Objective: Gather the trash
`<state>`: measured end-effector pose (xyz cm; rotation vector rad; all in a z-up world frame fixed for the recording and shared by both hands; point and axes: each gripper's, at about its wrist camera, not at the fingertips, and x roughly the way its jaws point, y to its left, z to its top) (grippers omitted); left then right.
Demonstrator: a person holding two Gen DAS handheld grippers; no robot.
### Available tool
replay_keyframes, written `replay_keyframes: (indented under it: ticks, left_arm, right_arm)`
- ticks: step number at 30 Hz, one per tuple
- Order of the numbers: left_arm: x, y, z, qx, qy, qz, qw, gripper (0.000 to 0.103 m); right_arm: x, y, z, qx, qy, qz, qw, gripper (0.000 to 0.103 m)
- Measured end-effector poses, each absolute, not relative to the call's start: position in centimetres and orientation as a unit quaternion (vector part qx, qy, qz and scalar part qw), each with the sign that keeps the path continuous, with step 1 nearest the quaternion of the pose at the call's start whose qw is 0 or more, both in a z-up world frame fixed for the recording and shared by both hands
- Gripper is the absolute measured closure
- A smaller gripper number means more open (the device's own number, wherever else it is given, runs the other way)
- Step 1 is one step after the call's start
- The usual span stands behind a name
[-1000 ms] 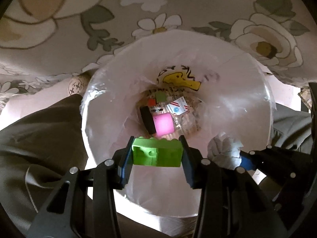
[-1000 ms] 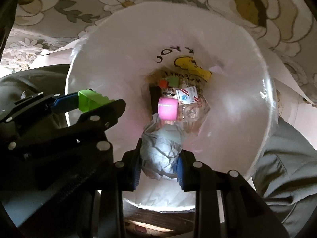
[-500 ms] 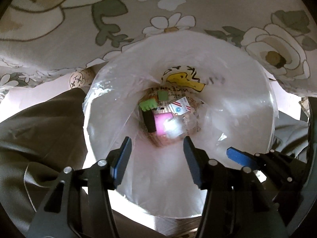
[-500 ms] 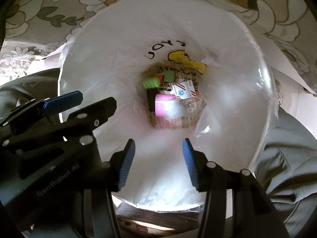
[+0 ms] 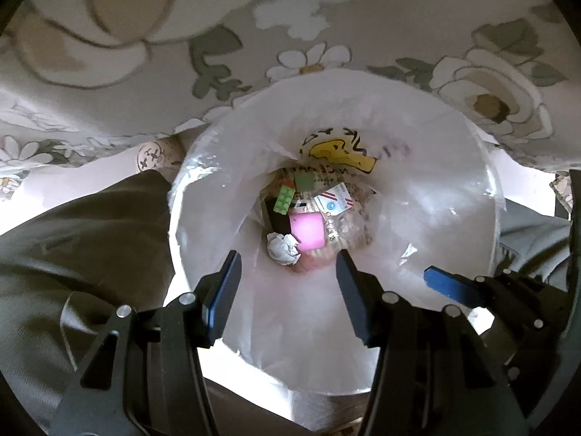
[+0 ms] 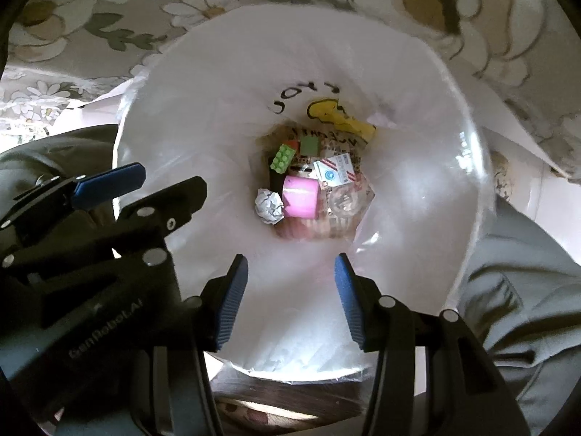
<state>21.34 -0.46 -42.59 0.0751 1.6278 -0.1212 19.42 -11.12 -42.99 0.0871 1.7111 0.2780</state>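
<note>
Both grippers hang over the mouth of a white plastic-lined trash bin (image 5: 454, 189), looking down into it. The left gripper (image 5: 288, 279) has its jaws apart with nothing between them, and the right gripper (image 6: 290, 287) likewise stands open and empty; both opened within the last second.

At the bottom lie a bright green studded toy brick (image 5: 284, 200), a crumpled white paper ball (image 5: 283, 249) just beside a pink cylinder (image 5: 308, 230), and a small printed white packet (image 5: 334, 201).

The brick's long axis runs up and slightly right in both views, studs facing the camera.

Only the right wrist view shows the left gripper's lettered body; only the left shows a patterned slipper (image 5: 150, 154) by the floral cloth (image 5: 145, 54).
</note>
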Motion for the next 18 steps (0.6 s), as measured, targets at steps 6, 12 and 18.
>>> replay_keyframes:
  ticks: [6,12,18]
  left_arm:
    - [20.4,-0.6,-38.8,0.073,0.688,-0.058,0.719,0.048]
    - [19.2,-0.4,-33.5,0.102,0.635,-0.06,0.764,0.048]
    - [17.9,0.0,-26.5,0.107,0.569,-0.063,0.813,0.048]
  right_arm:
    - [18.9,-11.2,-39.2,0.012,0.718,0.132,0.683,0.051]
    - [18.3,-12.3,-33.3,-0.005,0.668,0.137,0.732,0.05]
    - [17.1,-13.5,-26.4,-0.018,0.608,0.138,0.782,0.035]
